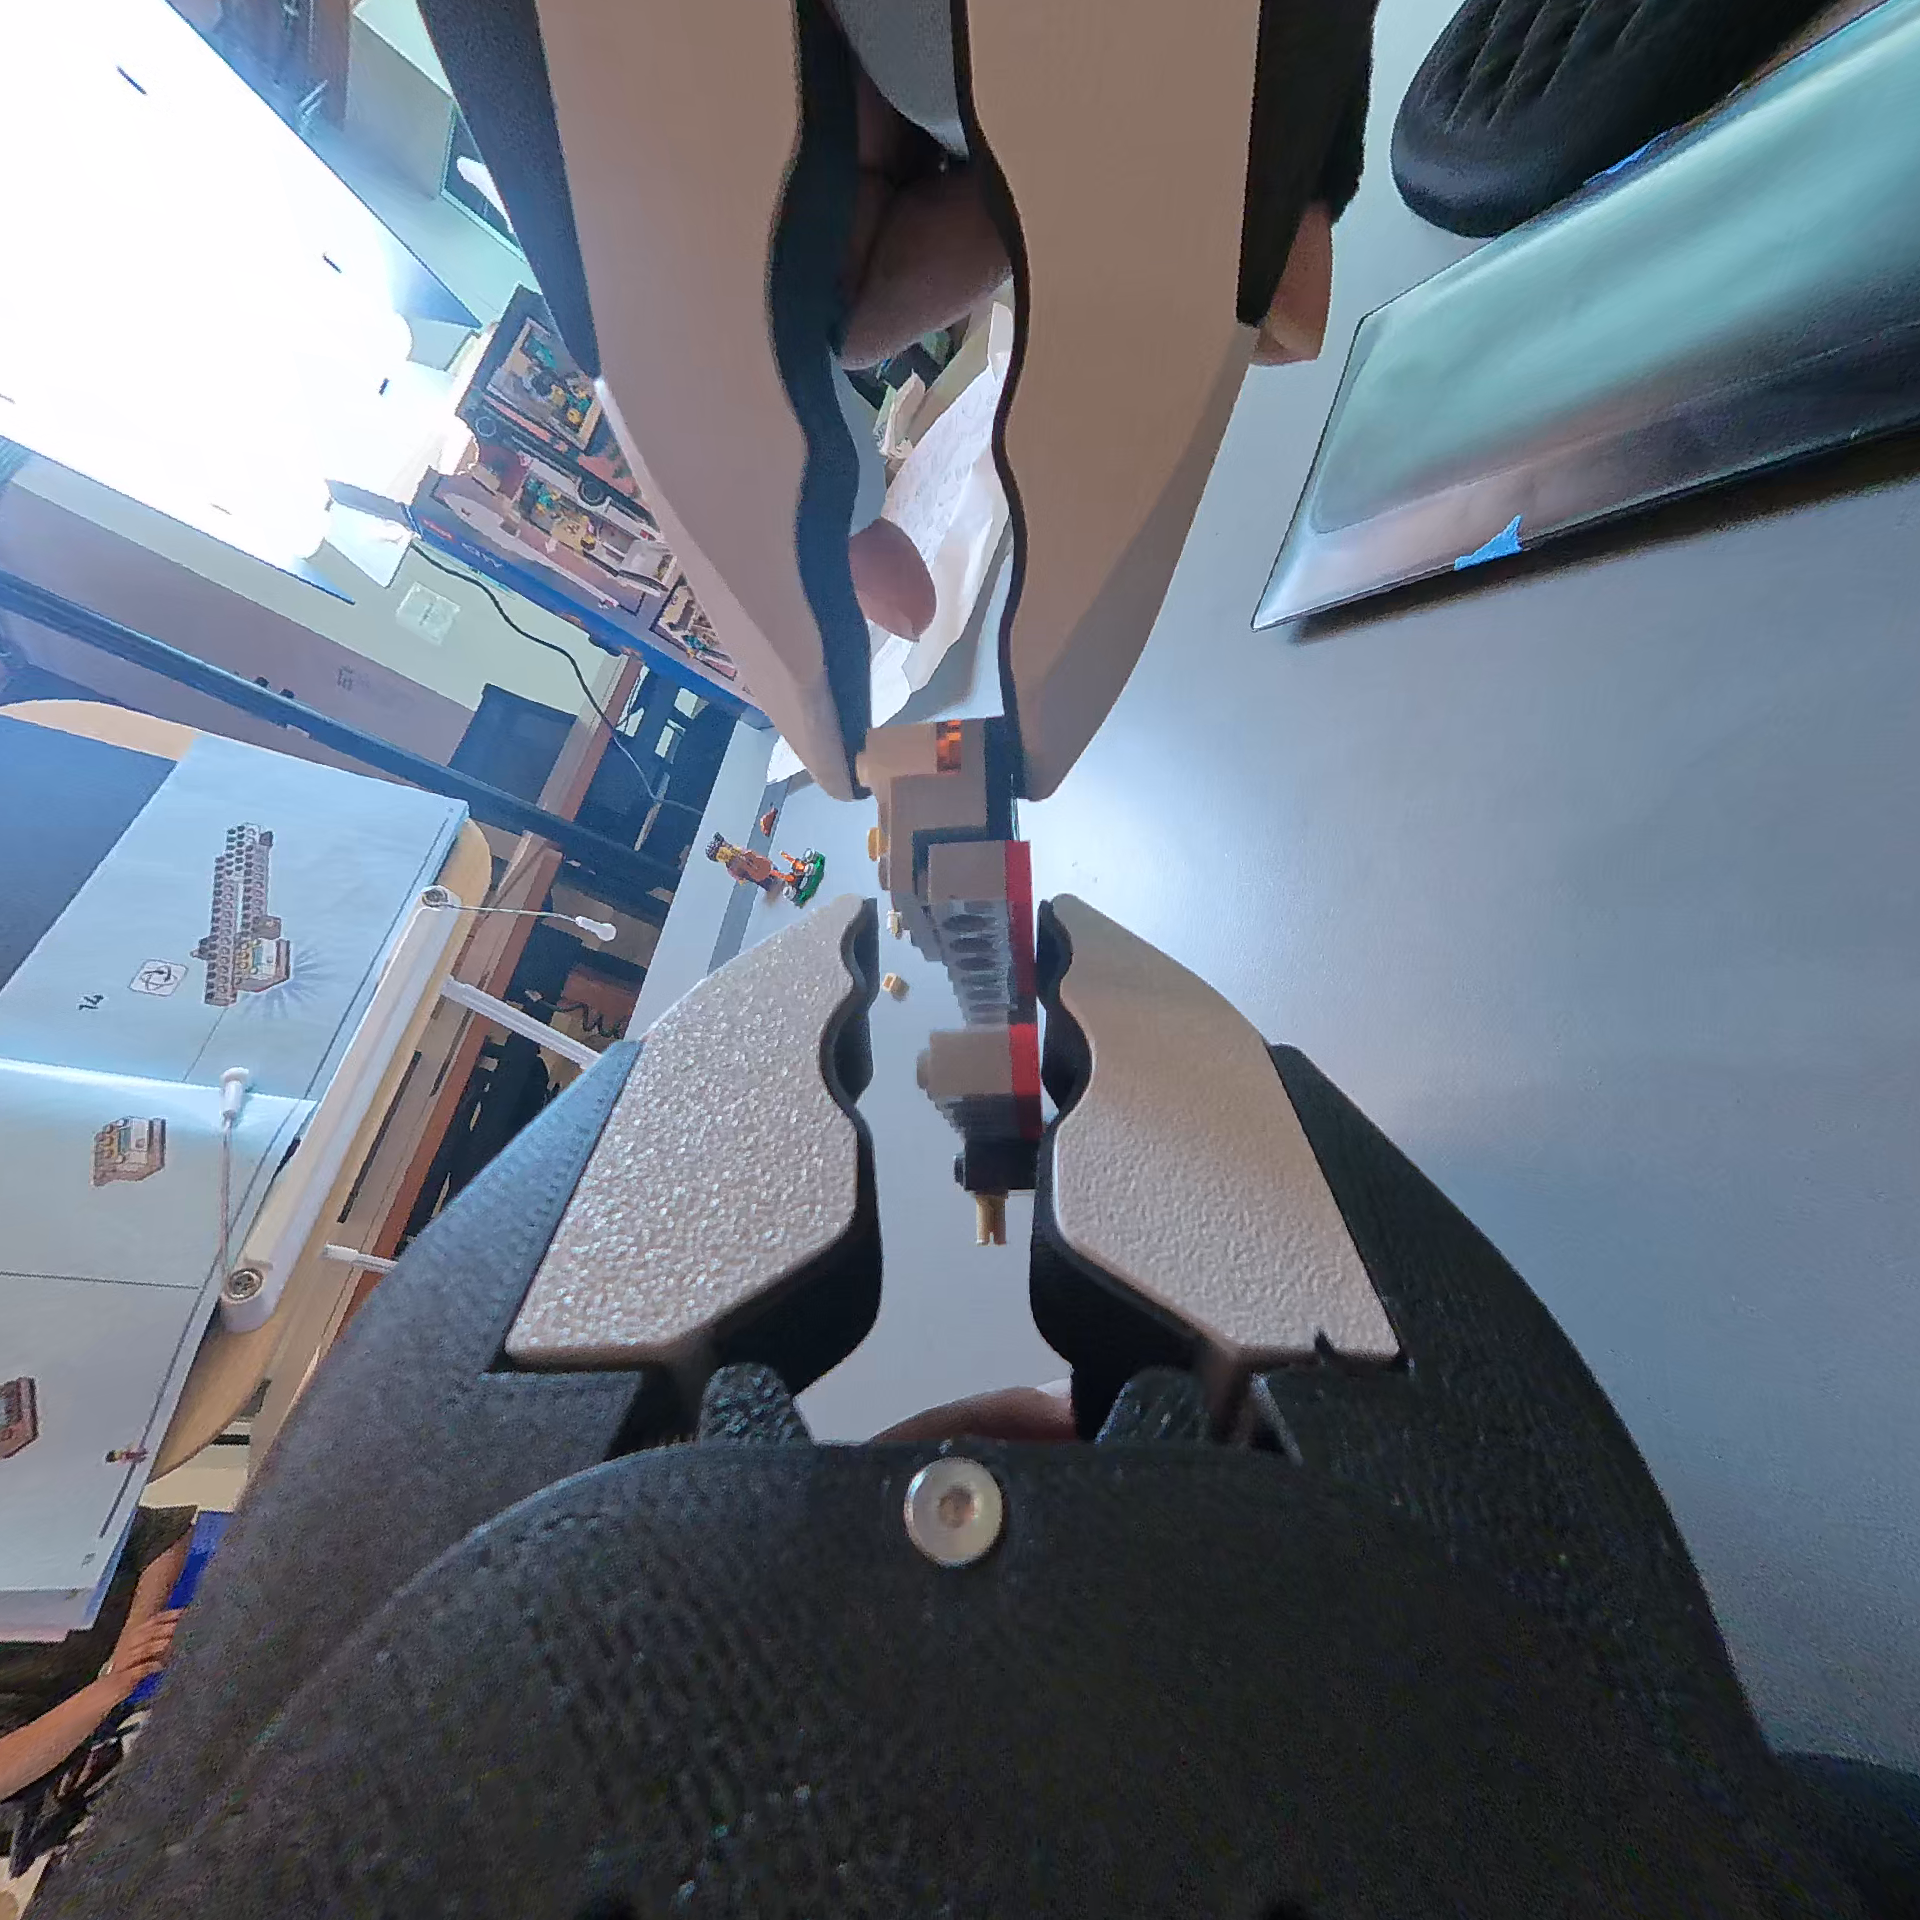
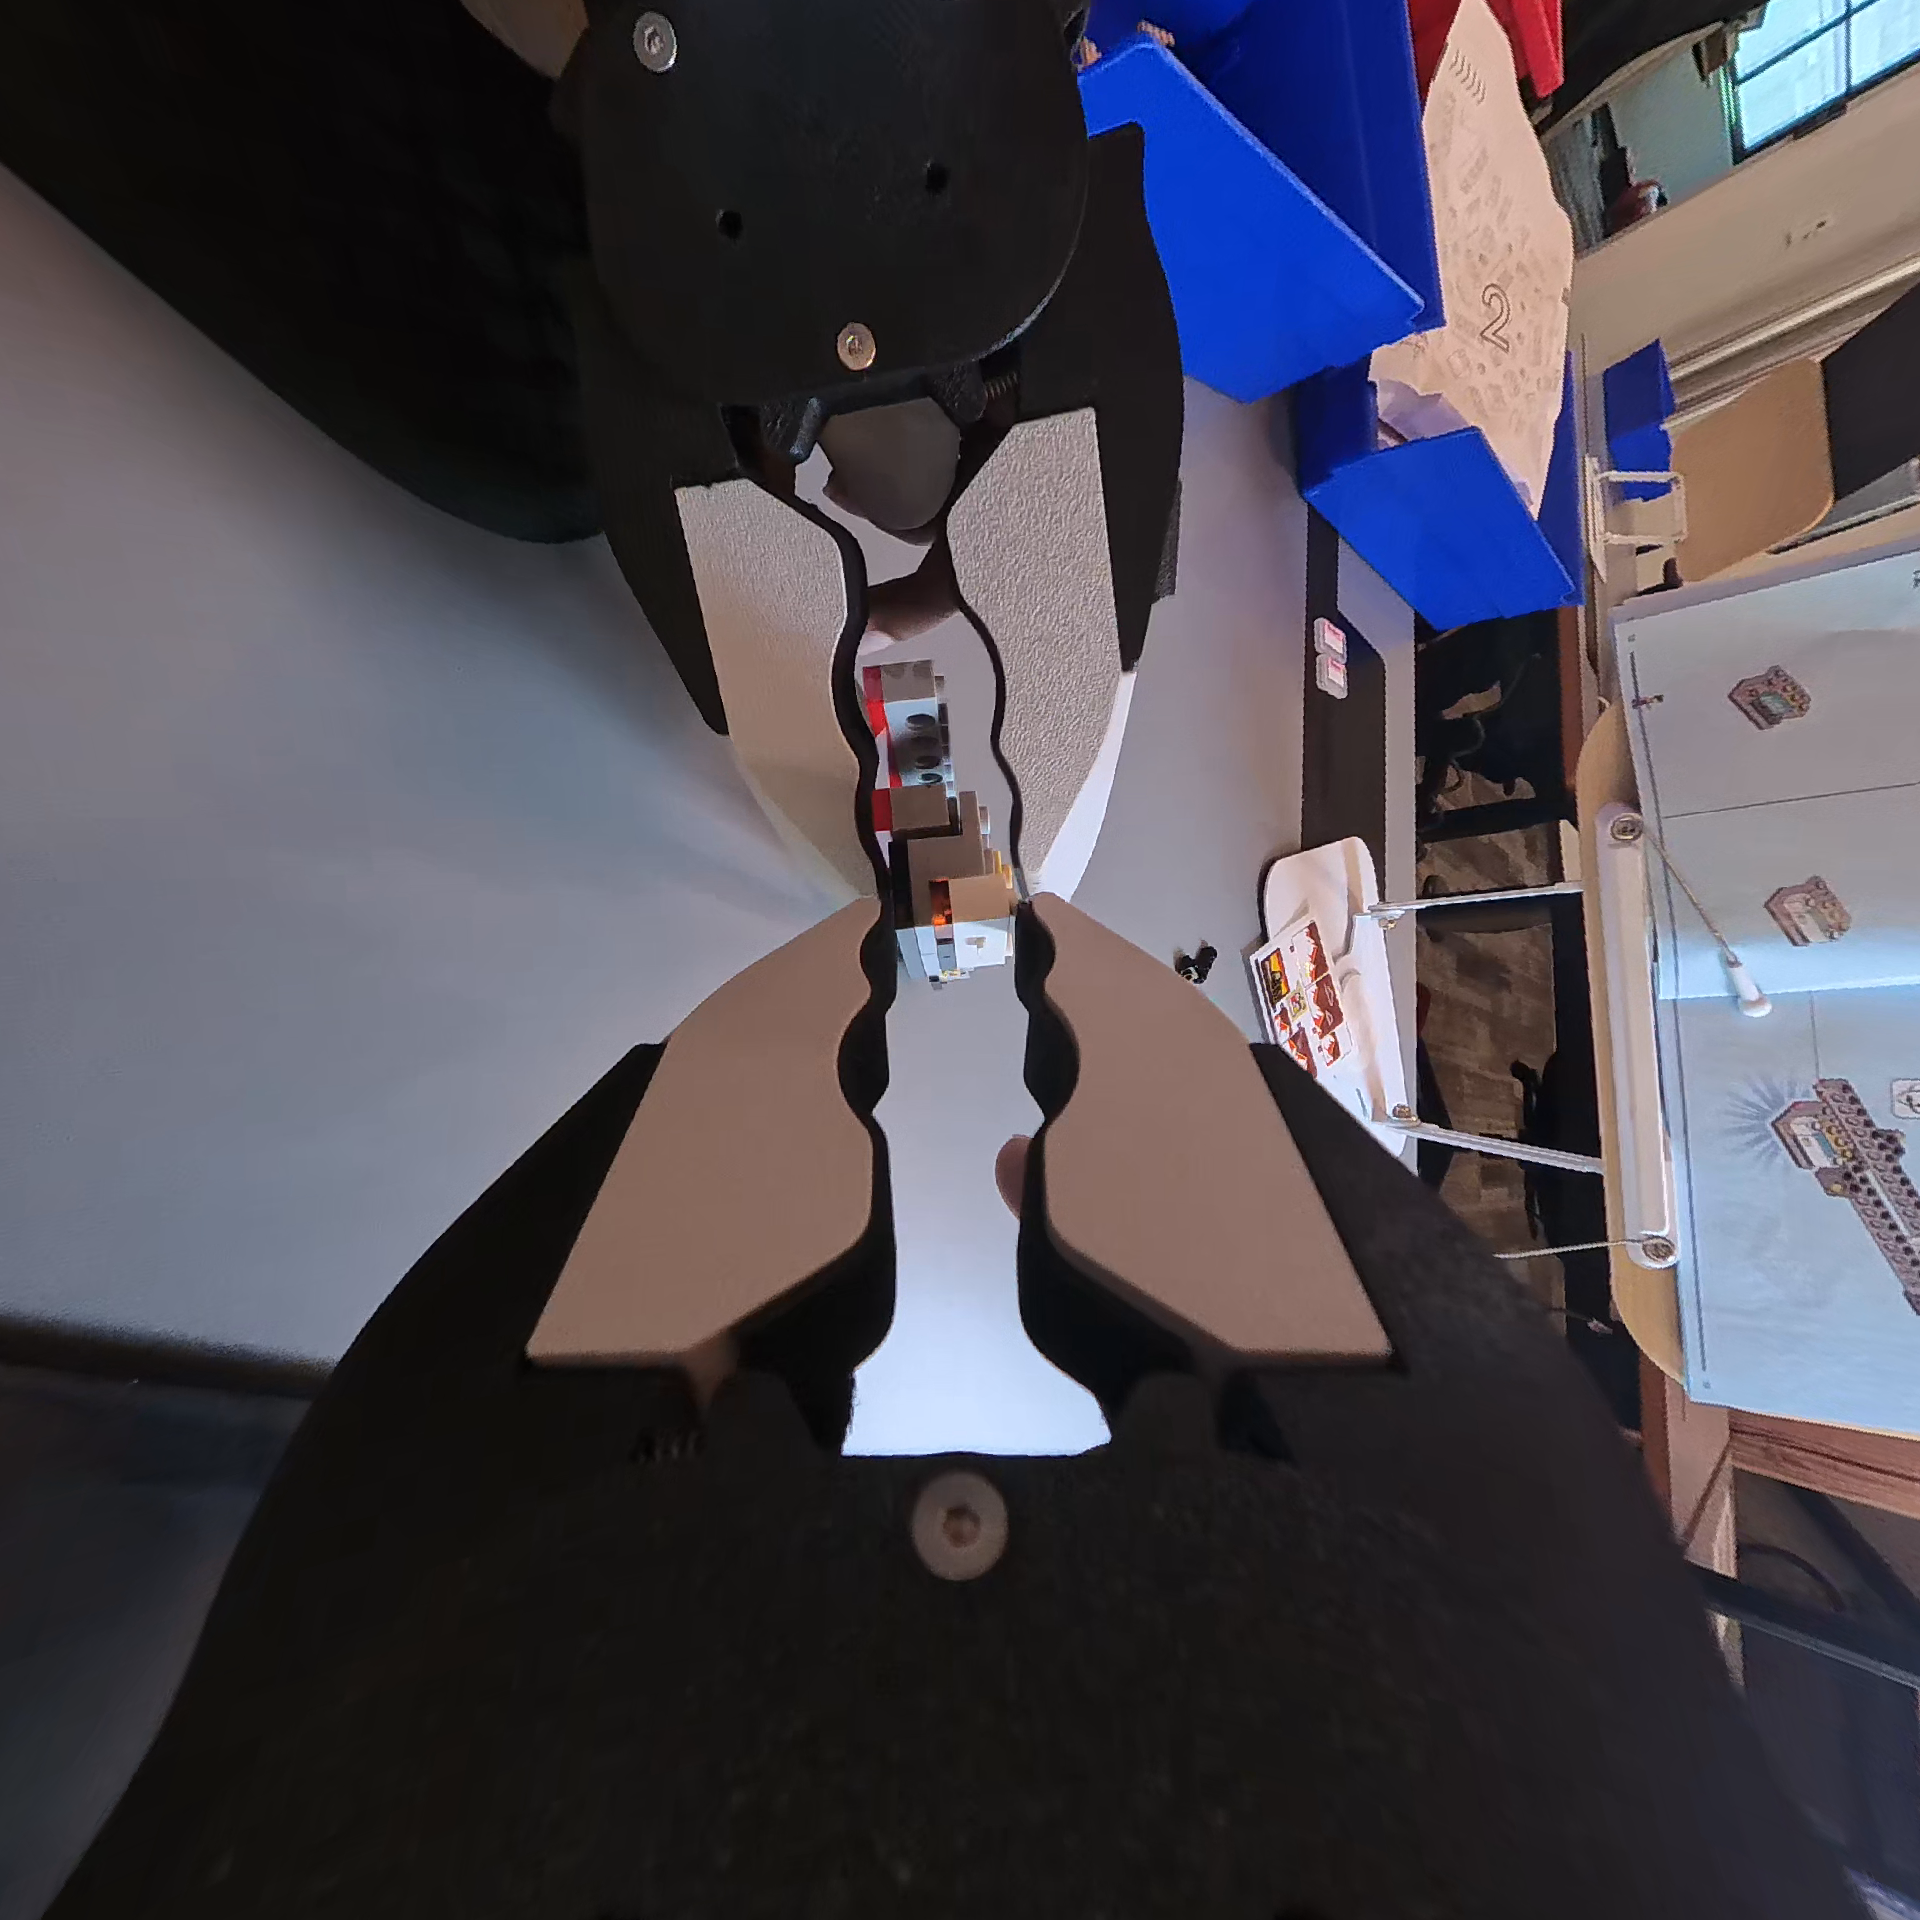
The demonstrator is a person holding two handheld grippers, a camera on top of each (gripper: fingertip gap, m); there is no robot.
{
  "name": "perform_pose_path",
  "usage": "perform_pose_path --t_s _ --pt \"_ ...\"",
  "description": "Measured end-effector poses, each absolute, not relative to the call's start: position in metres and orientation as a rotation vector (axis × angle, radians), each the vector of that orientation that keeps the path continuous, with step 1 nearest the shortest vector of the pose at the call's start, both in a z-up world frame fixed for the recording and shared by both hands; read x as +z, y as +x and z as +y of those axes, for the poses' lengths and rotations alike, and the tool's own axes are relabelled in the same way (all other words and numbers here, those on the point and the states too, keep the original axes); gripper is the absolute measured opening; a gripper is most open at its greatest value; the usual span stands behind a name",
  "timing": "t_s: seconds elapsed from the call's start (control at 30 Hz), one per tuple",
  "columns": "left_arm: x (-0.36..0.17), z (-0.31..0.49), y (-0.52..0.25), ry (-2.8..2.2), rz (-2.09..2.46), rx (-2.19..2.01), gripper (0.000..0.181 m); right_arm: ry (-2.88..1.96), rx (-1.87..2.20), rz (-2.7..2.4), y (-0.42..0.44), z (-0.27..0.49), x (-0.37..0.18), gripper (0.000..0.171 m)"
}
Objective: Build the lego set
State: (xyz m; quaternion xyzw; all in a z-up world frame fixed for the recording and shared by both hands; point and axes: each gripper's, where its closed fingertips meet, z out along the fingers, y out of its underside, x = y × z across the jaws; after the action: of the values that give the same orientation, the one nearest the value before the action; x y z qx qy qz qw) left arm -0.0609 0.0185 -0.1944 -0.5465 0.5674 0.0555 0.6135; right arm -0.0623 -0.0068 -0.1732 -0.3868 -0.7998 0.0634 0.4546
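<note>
A long lego assembly (image 1: 971, 935) of tan, grey, black and red bricks is held between both grippers, which face each other tip to tip. My right gripper (image 2: 956, 920) is shut on its tan and white end (image 2: 961, 930); in the left wrist view it (image 1: 940, 790) comes in from the top. My left gripper (image 1: 956, 904) straddles the grey and red stretch. The red side lies against one finger (image 1: 1195, 1143), and a narrow gap shows at the other finger (image 1: 727, 1122). In the right wrist view the left gripper (image 2: 951, 883) comes from the top around the assembly (image 2: 920, 748).
An instruction booklet (image 1: 208, 935) stands on a holder; it also shows in the right wrist view (image 2: 1787, 935). Minifigures (image 1: 764, 868) and small tan pieces (image 1: 894, 985) lie on the grey table (image 1: 1558, 1039). Blue bins (image 2: 1299, 260), a sticker sheet (image 2: 1304, 997) and a dark tray (image 1: 1610, 416) lie around. Only a small space, under 4 cm, lies between the two pairs of fingers.
</note>
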Motion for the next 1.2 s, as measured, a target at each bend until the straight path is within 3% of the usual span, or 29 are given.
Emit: perform_pose_path --t_s 1.03,1.2 --pt "-0.200 0.013 -0.056 -1.280 1.354 0.127 0.024 -0.951 0.193 -1.936 -0.058 -0.015 -0.179 0.022" --pt "-0.203 0.020 -0.061 -1.328 1.340 0.159 0.024 -0.944 0.260 -1.883 -0.062 -0.020 -0.169 0.032"
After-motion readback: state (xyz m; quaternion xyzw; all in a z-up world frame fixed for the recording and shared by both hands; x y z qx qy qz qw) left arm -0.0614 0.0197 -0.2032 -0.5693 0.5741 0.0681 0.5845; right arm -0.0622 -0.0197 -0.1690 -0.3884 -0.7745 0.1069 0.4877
